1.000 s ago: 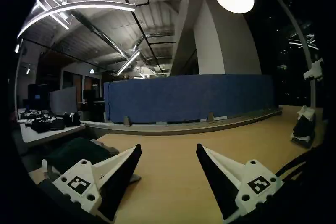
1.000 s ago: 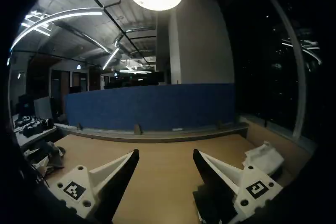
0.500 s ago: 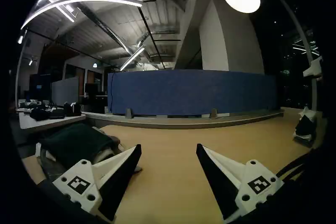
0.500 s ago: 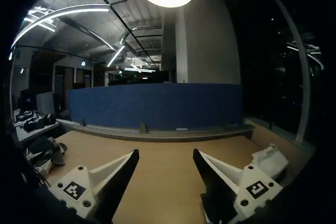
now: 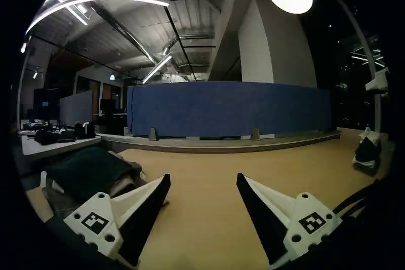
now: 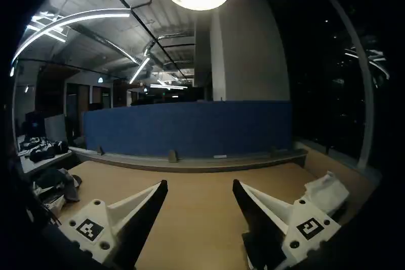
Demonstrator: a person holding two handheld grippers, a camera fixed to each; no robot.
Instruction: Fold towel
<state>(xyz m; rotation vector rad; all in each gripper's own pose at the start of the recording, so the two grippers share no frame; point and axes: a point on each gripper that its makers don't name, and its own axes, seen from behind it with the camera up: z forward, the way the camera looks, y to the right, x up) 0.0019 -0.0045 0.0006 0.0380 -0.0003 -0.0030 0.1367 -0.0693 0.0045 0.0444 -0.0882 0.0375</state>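
No word, number or brand name can be read anywhere. The only signs are black-and-white square code markers (image 5: 95, 222), one on each white plastic finger base of the left gripper (image 5: 202, 176) and the right gripper (image 6: 199, 182).

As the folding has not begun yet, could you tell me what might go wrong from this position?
1. The left tongs and right tongs are both open and empty, while the dark cloth lies bunched beside the left tongs, toward the edge of the table. A pinch may catch only one layer or drag it off.
2. The white crumpled item sits close beside the right tongs and might be knocked in a sweep.
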